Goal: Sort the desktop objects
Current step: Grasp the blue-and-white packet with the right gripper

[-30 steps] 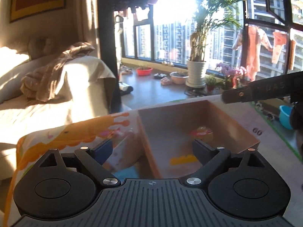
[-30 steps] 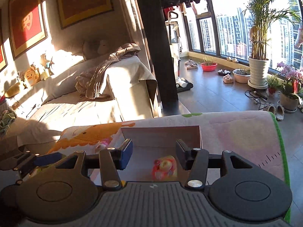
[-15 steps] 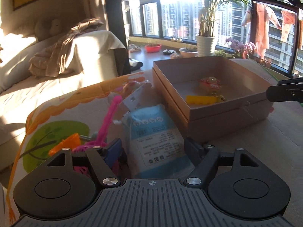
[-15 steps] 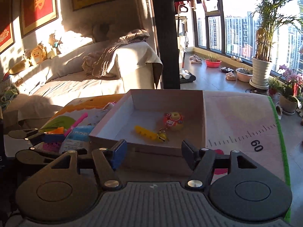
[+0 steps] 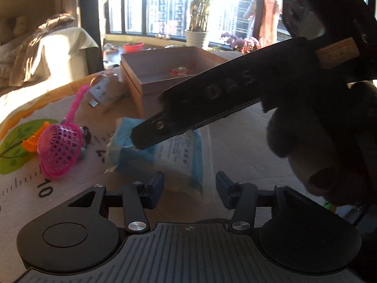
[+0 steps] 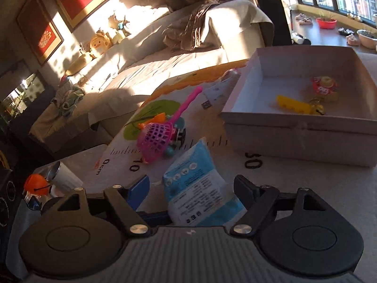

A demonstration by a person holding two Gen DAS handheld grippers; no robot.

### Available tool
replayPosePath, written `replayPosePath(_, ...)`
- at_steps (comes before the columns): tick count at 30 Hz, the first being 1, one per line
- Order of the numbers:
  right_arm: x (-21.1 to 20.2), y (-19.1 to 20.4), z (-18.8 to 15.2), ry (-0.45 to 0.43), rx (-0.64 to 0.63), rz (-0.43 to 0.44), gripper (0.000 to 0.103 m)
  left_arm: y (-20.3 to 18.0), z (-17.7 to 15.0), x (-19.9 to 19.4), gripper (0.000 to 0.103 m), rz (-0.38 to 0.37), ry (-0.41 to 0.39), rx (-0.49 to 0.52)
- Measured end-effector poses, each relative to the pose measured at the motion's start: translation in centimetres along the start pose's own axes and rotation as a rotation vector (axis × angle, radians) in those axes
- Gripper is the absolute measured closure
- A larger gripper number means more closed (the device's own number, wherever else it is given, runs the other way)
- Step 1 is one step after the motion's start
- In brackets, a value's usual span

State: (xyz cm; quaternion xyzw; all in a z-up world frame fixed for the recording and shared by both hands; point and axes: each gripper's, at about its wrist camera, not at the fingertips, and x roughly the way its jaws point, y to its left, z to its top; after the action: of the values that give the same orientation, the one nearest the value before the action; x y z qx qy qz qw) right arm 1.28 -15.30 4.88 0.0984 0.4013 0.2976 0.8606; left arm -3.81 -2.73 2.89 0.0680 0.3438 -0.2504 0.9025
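Cardboard box (image 6: 299,139) holding yellow toy (image 6: 293,105) and red charm (image 6: 324,86), left gripper (image 5: 189,187) closing, right gripper (image 6: 190,188) opening around blue packet (image 6: 200,188)

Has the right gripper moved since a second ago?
Yes. The right gripper has come down and left off the cardboard box; its opening jaws now straddle the blue packet.

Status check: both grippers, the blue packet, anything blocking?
Left gripper closing, right gripper opening; both straddle blue packet, neither clamped. Packet lies on mat beside box. Pink net scoop nearby, clear.
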Motion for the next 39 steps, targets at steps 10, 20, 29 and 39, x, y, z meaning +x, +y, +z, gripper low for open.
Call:
replayPosePath(10,-2.9,-3.0,-1.5,-0.008,-0.035,-0.248,0.057,3.0,-0.3,-1.5,0.012,0.139,-0.063,-0.034)
replayPosePath(20,-3.2,0.0,-2.4,-0.070,-0.226,-0.185,0.027,11.5,2.4,0.2,0.009,0.449,-0.053,-0.219)
replayPosePath(29,1.7,3.5,-1.9,-0.013,-0.330,-0.148,0.050,12.2,3.3,2.1,0.009,0.403,-0.001,-0.225)
replayPosePath(39,-6.5,-3.6,-5.6,-0.098,-0.077,-0.356,0.049,10.9,3.2,2.9,0.027,0.384,0.021,-0.191)
